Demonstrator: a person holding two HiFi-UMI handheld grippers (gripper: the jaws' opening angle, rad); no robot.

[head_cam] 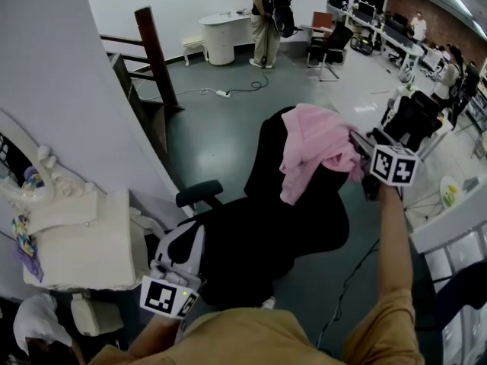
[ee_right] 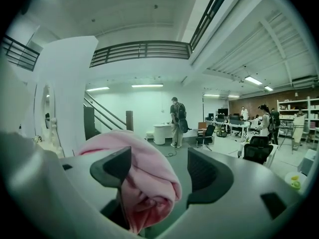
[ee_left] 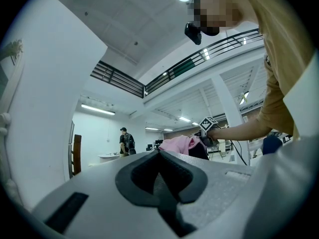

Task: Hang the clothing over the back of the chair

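The soft pink garment (head_cam: 316, 147) drapes over the back of the black office chair (head_cam: 259, 234), the right gripper (ee_right: 159, 171) spreads 2 jaws loosely around it, the left gripper (ee_left: 164, 183) is clenched empty, so release seems in hand and a snag-free retreat likely comes next.

The black chair (head_cam: 259, 234) is filling the middle, and its armrest (head_cam: 199, 194) is jutting toward the white wall (head_cam: 68, 90), narrowing that gap. A cluttered white surface (head_cam: 84, 249) is crowding the left. White furniture (head_cam: 449, 238) is hemming in the right. Open floor (head_cam: 221, 139) is lying beyond the chair.
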